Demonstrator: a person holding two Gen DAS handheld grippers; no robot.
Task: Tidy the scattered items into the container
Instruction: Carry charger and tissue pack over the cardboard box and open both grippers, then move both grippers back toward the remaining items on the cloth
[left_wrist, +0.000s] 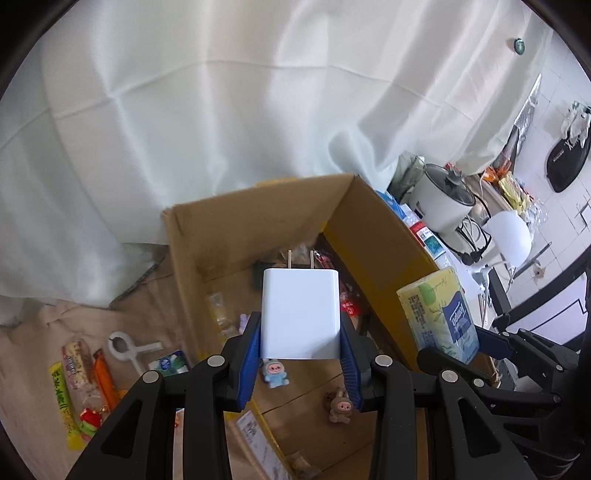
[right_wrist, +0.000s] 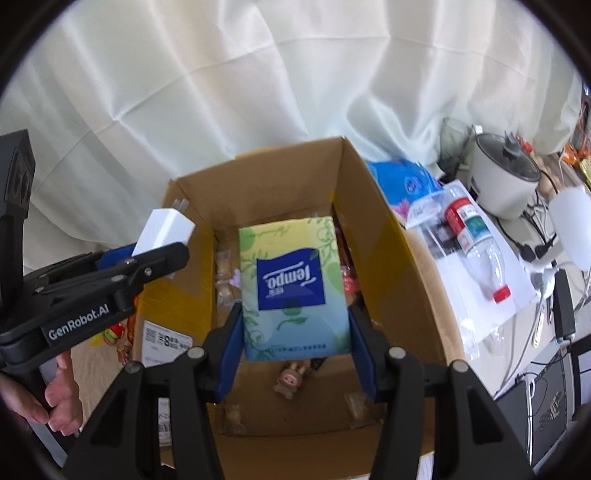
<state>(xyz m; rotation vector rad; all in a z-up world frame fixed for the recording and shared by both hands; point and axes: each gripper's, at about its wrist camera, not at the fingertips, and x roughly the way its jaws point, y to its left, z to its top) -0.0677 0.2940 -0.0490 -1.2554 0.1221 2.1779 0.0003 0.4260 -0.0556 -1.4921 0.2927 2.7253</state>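
The left claw (left_wrist: 301, 354) squeezes a white plastic plug block (left_wrist: 300, 314); the right claw (right_wrist: 295, 332) squeezes a green-and-blue soft tissue pack (right_wrist: 293, 288). Both hang mid-frame above the brown cardboard box (right_wrist: 373, 229). Lower first, then let go gently.

— Behind everything?
— White curtain (left_wrist: 221, 110), creased, bright with daylight, falling in folds onto a beige cloth (left_wrist: 33, 347) on the desk.
— To the right?
— Cluttered side table (right_wrist: 517, 317): white cooker (right_wrist: 502, 177) with a dark glass lid, black cords beside it, a clear bottle (right_wrist: 476, 251) with a red cap lying flat.
— Farther back?
— White tiled wall (left_wrist: 561, 221), a black bag (left_wrist: 567, 162) hanging on it.
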